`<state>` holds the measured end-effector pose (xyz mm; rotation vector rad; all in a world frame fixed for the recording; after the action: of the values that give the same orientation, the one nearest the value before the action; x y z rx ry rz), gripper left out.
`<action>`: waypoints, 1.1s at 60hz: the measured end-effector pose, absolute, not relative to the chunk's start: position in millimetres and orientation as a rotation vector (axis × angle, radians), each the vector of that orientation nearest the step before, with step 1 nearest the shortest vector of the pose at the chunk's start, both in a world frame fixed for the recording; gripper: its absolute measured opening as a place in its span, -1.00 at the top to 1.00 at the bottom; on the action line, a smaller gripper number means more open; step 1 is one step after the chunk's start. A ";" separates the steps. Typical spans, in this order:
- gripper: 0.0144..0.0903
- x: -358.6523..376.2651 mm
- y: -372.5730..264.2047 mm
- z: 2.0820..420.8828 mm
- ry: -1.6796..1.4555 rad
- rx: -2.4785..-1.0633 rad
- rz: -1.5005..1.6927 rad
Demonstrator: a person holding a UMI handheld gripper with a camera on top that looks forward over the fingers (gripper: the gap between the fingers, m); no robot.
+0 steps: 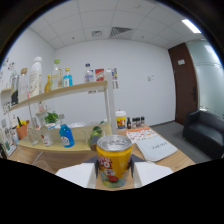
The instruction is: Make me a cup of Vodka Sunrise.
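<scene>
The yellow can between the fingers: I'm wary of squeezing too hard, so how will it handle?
The yellow can looks like thin metal, so it probably dents under hard pressure. Its glossy printed side may slip. Upright between the gripper fingers, it seems stable, but would likely roll if tipped.

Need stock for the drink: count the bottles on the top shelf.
About 6 on the top shelf: white bottle, blue-labelled bottle, clear bottle; others blur together, some possibly hidden.

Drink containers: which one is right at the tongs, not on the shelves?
The yellow can with fruit on its label, held between the tongs. The blue bottle and the upper-shelf bottles stand well beyond.
</scene>
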<state>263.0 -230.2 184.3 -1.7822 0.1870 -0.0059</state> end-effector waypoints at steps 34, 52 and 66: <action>0.02 278.1 -212.3 42.9 0.171 -2.021 0.042; -0.01 274.1 -231.6 36.5 0.120 -2.044 -0.029; -0.89 280.6 -240.1 47.1 0.167 -2.070 -0.097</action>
<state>280.6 -240.1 47.1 -2.0703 0.1666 -0.0975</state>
